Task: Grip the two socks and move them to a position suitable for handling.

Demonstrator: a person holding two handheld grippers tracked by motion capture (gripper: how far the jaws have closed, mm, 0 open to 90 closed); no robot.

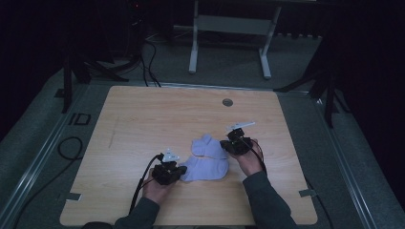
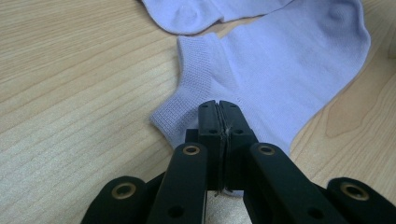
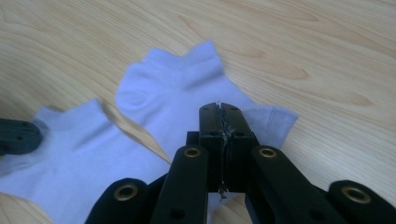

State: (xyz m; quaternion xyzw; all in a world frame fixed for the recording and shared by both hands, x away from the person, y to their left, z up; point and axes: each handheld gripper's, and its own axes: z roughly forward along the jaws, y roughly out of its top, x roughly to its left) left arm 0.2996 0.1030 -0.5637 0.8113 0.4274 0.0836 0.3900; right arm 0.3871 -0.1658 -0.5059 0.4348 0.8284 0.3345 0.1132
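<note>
L gripper [image 2: 218,108], jaws pressed together, is clamped on the cuff edge of a pale lilac knit ankle sock [image 2: 285,70]. R gripper [image 3: 218,112] is likewise pinched on a 2nd lilac sock [image 3: 173,98]. Both socks are laid overlapping at approx. 6 o'clock on the light wood-grain table [image 1: 143,124], the 2nd at 1 o'clock of the 1st.

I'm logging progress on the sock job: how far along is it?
Done: two pale socks lie flat, side by side on the table. In hand: the left gripper is shut on the near sock, the right gripper on the far sock. Left: they are not yet stacked or paired.
</note>
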